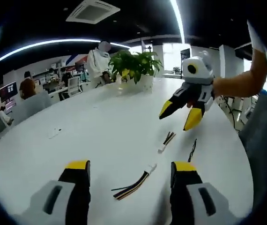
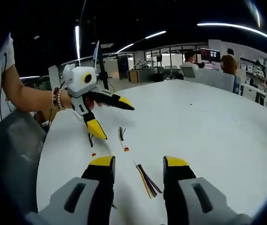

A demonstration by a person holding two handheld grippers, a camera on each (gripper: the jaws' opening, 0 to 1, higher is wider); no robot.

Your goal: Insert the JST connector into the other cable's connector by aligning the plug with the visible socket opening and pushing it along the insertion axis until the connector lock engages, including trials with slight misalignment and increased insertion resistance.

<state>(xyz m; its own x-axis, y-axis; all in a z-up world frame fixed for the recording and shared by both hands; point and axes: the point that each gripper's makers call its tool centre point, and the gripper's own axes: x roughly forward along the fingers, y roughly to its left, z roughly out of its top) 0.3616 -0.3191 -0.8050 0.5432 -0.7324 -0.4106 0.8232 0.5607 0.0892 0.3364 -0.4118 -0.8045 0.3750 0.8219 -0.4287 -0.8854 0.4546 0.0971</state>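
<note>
Cables lie loose on the white table, none of them gripped. In the left gripper view the left gripper hangs low over the tabletop with its jaws wide apart and nothing between them. A flat ribbon cable with dark, orange and yellow wires and a white connector at its far end lies in the gap between the jaws, just ahead of the tips. Beyond it rests a shorter cable with a white plug, and beside that a thin black cable.

The right gripper enters that view from the right, held in a hand, its black jaws tipped in yellow and spread open above the short cable, clear of it.

In the right gripper view the right gripper also stands open and empty, the ribbon cable lying between its jaws. Further off lie the shorter cable, ending in a small orange-tinted plug, and the black cable. The left gripper hovers over the black one, jaws parted, its white housing smooth and rounded.

The tabletop is glossy, plain and oval. A leafy potted plant stands at its far end.
</note>
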